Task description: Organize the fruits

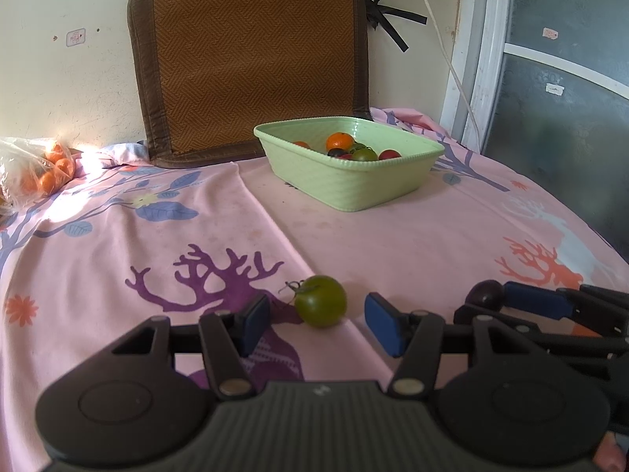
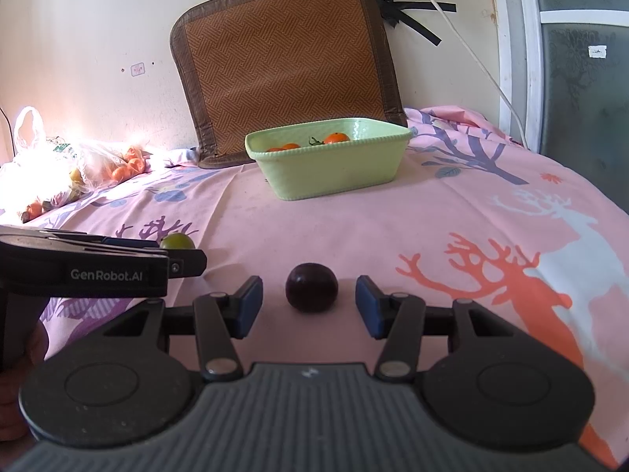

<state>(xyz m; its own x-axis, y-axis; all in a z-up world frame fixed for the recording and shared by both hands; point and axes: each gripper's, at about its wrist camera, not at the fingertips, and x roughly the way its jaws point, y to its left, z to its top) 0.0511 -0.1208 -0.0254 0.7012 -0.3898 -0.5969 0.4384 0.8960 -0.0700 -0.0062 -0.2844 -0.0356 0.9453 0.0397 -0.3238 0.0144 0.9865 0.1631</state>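
The left gripper (image 1: 318, 324) has its blue pads apart on either side of a green tomato (image 1: 320, 300) lying on the pink sheet of the bed (image 1: 393, 244), with a clear gap each side. The right gripper (image 2: 308, 306) likewise stands apart around a dark purple plum (image 2: 311, 287), not touching it. To grasp well, each should settle so the pads meet the fruit at its widest part, then close gently; both fruits are round and could roll or squeeze out forward on soft cloth. The tomato's stem points left, so keep that pad clear of it. The green basket (image 1: 354, 192), already holding oranges and tomatoes, waits well beyond.
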